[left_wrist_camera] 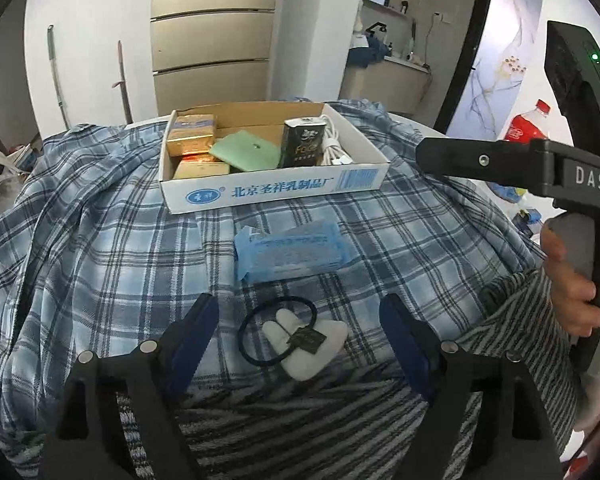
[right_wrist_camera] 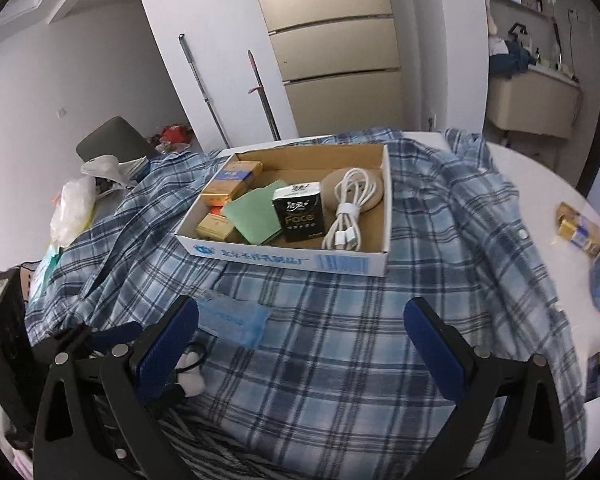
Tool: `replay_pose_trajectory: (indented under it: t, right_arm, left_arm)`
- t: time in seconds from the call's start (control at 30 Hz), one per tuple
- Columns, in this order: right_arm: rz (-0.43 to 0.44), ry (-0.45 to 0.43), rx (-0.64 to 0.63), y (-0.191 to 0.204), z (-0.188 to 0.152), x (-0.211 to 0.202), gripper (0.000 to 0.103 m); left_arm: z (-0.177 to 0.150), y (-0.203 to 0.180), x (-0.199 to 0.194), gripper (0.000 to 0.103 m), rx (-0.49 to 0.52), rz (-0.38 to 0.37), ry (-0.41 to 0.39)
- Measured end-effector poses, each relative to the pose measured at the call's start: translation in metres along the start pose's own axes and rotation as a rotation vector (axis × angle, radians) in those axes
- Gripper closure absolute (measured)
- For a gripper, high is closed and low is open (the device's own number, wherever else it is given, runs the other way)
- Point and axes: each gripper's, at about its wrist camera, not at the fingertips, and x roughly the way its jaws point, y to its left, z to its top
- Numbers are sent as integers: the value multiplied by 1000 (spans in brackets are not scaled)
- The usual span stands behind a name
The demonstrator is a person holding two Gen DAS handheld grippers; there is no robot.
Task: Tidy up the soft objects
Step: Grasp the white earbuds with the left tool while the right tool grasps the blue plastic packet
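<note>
From the left wrist view, your left gripper [left_wrist_camera: 296, 336] stands wide open with nothing pressed between its pads. The black hair tie [left_wrist_camera: 277, 332] with its white soft piece [left_wrist_camera: 320, 342] lies on the plaid shirt [left_wrist_camera: 100, 248] right in the gap, a little nearer the left-hand finger than the right-hand one. Take the cardboard box [left_wrist_camera: 272, 190] as your landmark: the hair tie sits on your side of it, well short of its printed front wall, and the blue packet [left_wrist_camera: 288, 254] lies between the two, its long axis running across, roughly parallel to that wall. Your right gripper [left_wrist_camera: 480, 160] shows from the side here, to the right of the box (whether it is open you cannot tell from this angle), with your hand [left_wrist_camera: 568, 280] on its handle.

From the right wrist view, the right gripper [right_wrist_camera: 300, 344] is open and empty, over bare plaid on your side of the box [right_wrist_camera: 284, 258]. The blue packet [right_wrist_camera: 232, 320] sits near the box's front-left corner, just beyond the left-hand finger, and the hair tie [right_wrist_camera: 192, 354] peeks out beside that same finger, partly hidden.

So the left gripper is the nearer one by far. I judge the next move to be a short drop and close on the tie, or a reach forward to the packet.
</note>
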Motion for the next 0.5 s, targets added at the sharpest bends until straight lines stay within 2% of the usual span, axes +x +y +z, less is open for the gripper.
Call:
replay_pose_trajectory:
  t: [0.13, 0.17, 0.23, 0.3, 0.37, 0.4, 0.43, 0.5]
  right_arm:
    - [-14, 10, -19, 0, -1, -2, 1]
    - [-18, 13, -26, 1, -1, -1, 1]
    - [-26, 15, -38, 3, 0, 0, 1]
    - [-26, 14, -43, 5, 1, 1, 1]
    - [-20, 14, -48, 8, 2, 1, 1]
    - [-19, 13, -52, 10, 2, 2, 1]
    - [-19, 12, -58, 12, 3, 2, 1]
    - [-18, 16, -73, 17, 3, 4, 1]
  left_arm:
    - [-4, -4, 12, 20, 24, -12, 81]
    - [-5, -5, 14, 23, 33, -7, 93]
    - [-7, -9, 21, 61, 53, 18, 133]
    - [-8, -10, 30, 64, 57, 18, 169]
    - [-9, -13, 30, 64, 72, 27, 162]
    - [-10, -14, 30, 69, 75, 33, 159]
    - [-10, -14, 27, 74, 72, 39, 143]
    - [-7, -10, 18, 76, 54, 30, 92]
